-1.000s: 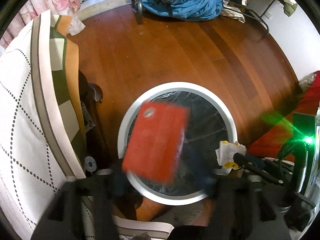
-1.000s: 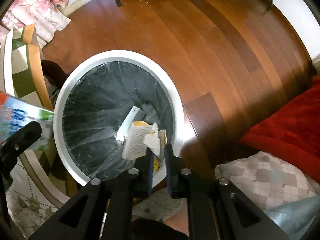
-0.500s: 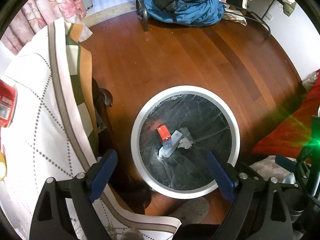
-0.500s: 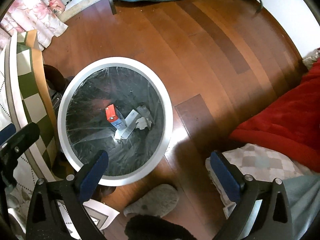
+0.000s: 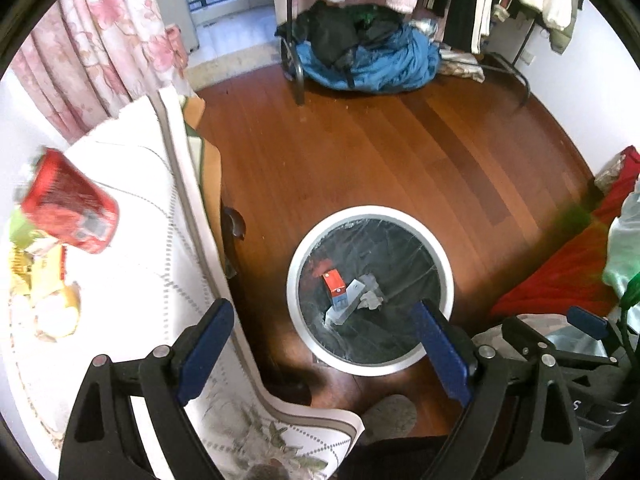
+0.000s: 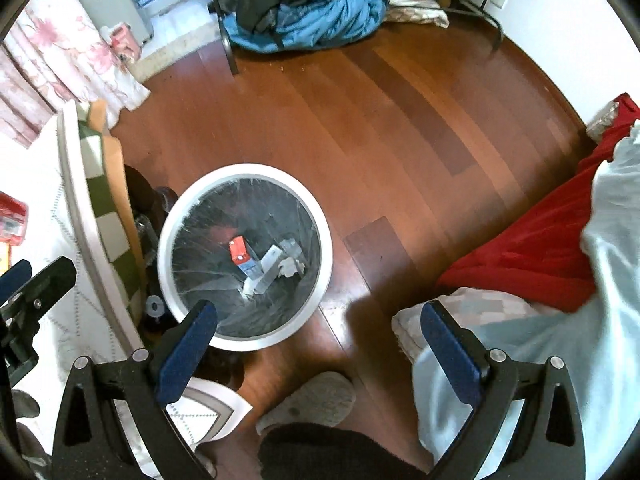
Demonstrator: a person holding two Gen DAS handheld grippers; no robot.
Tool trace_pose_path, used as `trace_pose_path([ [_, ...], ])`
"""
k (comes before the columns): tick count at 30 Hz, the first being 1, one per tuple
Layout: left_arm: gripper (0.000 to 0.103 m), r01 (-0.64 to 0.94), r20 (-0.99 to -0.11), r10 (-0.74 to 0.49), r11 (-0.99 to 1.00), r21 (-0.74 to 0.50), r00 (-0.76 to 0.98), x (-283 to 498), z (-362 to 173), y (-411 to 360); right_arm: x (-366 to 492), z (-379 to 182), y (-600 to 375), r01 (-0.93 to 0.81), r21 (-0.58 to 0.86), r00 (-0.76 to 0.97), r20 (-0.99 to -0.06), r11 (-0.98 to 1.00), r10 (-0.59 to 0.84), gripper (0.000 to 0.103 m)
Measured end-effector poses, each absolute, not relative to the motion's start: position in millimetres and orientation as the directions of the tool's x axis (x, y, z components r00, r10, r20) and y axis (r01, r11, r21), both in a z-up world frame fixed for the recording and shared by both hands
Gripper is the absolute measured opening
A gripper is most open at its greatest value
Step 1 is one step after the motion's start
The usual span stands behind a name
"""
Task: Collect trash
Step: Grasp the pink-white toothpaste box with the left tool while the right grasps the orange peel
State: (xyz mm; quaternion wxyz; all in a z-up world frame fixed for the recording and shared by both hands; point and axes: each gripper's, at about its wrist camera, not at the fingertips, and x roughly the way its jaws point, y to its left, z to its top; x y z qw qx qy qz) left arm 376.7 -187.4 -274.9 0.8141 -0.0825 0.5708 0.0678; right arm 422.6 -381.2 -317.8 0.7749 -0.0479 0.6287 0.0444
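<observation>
Overhead, the left wrist view has the left gripper (image 5: 324, 344) tilted steeply down, its two blue-padded fingers (image 5: 204, 354) spread wide with nothing between them. One round white-rimmed bin (image 5: 448, 280), lined with a dark bag, stands on the wood floor (image 5: 360, 152) between and just beyond the fingertips. Inside lie three pieces of trash that can be counted: one red carton (image 5: 334, 286), one pale flat box (image 5: 348, 308) beside it, and one crumpled paper (image 5: 370, 300) touching the box. To the left, a table under a white dotted cloth (image 5: 132, 240) carries one red can (image 5: 70, 204) lying on its side and a blurred heap of yellowish wrappers (image 5: 44, 280) (how many, I cannot tell). The tip of the other gripper pokes in at lower right. From the right wrist view, the right gripper (image 6: 320, 340) also points downward with its two blue fingers (image 6: 186, 354) fully apart and empty. The same bin (image 6: 326, 264) sits left of centre, just beyond the left fingertip, with the carton (image 6: 240, 256), box (image 6: 266, 268) and paper (image 6: 292, 266) at its bottom. One grey slipper (image 6: 316, 396) rests on the floor (image 6: 360, 120) between the fingers. A red blanket (image 6: 532, 256) lies to the right with pale cloth over it. The left gripper (image 6: 28, 284) shows at the left edge over the cloth (image 6: 68, 304), only partly in view there. One blue pile of clothes (image 6: 320, 12) lies far back.
</observation>
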Motion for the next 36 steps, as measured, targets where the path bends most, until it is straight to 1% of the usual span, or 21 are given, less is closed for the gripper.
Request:
trace_pose_path([
  [13,0.092,-0.203,-0.88,0.025,0.976,-0.082,0.475,324,-179,-173,375,-200,-379,-0.125,0.021,0.357,-0.932,0.992,0.065,0.103],
  [16,0.092,-0.231,-0.867,0.047,0.97,-0.08,0.497,313,-162,-151,366,-178,-365,-0.139,0.058,0.38,-0.919,0.989,0.108,0.103],
  [20,0.092,-0.323,-0.862,0.12,0.945,-0.053,0.492,287,-154,-96,353,-163,-318,-0.205,0.101,0.382,-0.907,0.973,0.175,0.103],
  [24,0.092,-0.444,-0.883,0.23,0.896,0.029,0.408,252,-173,-25,343,-174,-252,-0.288,0.141,0.334,-0.912,0.947,0.237,0.103],
  [27,0.092,-0.524,-0.911,0.269,0.849,0.07,0.313,223,-208,24,336,-196,-197,-0.342,0.184,0.27,-0.92,0.922,0.284,0.103],
  [29,0.092,-0.562,-0.936,0.257,0.823,0.081,0.242,209,-240,48,331,-216,-160,-0.374,0.21,0.225,-0.924,0.903,0.308,0.103],
  [33,0.091,-0.58,-0.975,0.163,0.813,0.047,0.15,204,-305,75,331,-254,-104,-0.41,0.261,0.138,-0.929,0.874,0.342,0.102],
  [34,0.091,-0.577,-0.979,0.149,0.816,0.041,0.142,205,-314,78,331,-263,-92,-0.417,0.266,0.122,-0.931,0.869,0.343,0.1],
  [35,0.09,-0.569,-0.981,0.136,0.822,0.034,0.138,209,-324,80,332,-273,-77,-0.428,0.269,0.102,-0.934,0.863,0.342,0.091],
  [36,0.082,-0.554,-0.98,0.139,0.831,0.039,0.14,212,-331,80,333,-278,-69,-0.434,0.269,0.092,-0.936,0.86,0.339,0.08],
])
